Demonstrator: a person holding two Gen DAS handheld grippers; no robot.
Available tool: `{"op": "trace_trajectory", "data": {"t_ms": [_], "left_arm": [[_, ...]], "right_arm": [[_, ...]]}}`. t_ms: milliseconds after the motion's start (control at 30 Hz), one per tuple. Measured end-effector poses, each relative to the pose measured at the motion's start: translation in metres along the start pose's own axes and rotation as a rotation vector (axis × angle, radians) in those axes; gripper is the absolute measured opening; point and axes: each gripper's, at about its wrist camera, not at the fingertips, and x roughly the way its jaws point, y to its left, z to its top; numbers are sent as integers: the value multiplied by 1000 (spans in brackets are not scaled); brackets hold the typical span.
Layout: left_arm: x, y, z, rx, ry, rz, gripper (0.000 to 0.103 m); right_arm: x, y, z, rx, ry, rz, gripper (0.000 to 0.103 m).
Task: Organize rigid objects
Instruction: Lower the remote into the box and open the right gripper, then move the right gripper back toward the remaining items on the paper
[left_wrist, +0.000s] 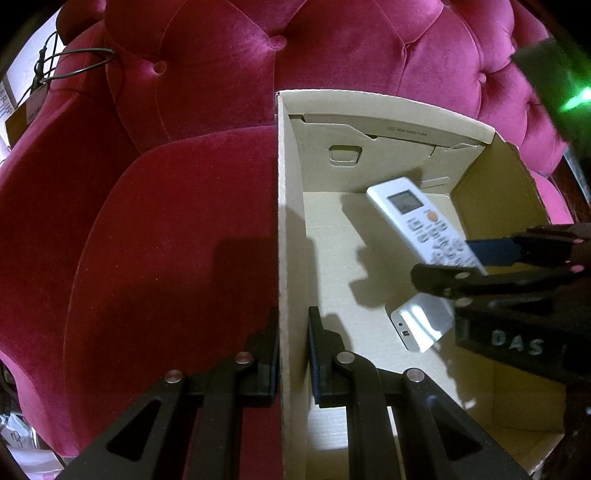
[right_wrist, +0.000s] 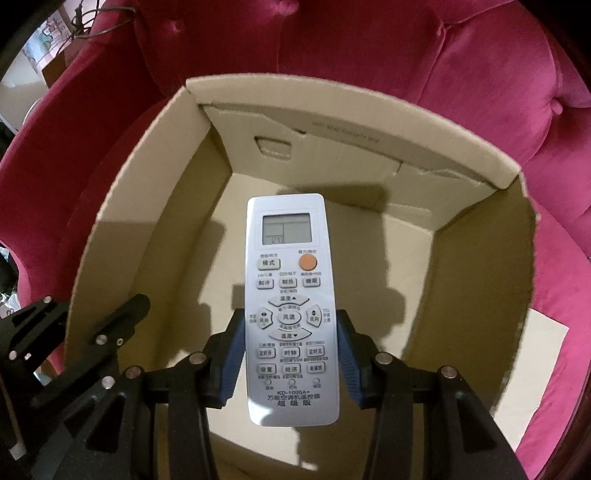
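The right gripper (right_wrist: 291, 354) holds a white remote control (right_wrist: 290, 306) by its lower half, blue-padded fingers (right_wrist: 233, 354) pressed to both long edges, above the open cardboard box (right_wrist: 122, 206) on the pink sofa (left_wrist: 147, 229). The left gripper (left_wrist: 293, 354) straddles the box's left wall, fingers narrow, seemingly pinching it. A silver device (left_wrist: 421, 325), perhaps a power bank, lies on the box floor

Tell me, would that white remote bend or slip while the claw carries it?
The remote looks like hard plastic, so it should stay stiff. The right claw pinches only its narrow smooth sides, low down, so it might slide or tilt forward if jolted. It seems light: it hangs level above the cardboard box without visibly sagging.
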Motion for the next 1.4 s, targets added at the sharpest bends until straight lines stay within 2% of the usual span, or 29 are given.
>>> {"op": "trace_trajectory", "data": {"t_ms": [500, 967, 1200, 1400], "left_arm": [[-1, 0, 0, 3, 0, 1, 14], [-2, -1, 1, 3, 1, 3, 14], [-2, -2, 2, 5, 1, 6, 14], [-2, -1, 1, 7, 1, 7, 14]], "right_arm": [[4, -13, 12, 7, 33, 17, 50], [-32, -29, 18, 3, -38, -13, 53], [-53, -36, 16, -31, -70, -45, 72], [-68, -27, 9, -32, -115, -54, 89]]}}
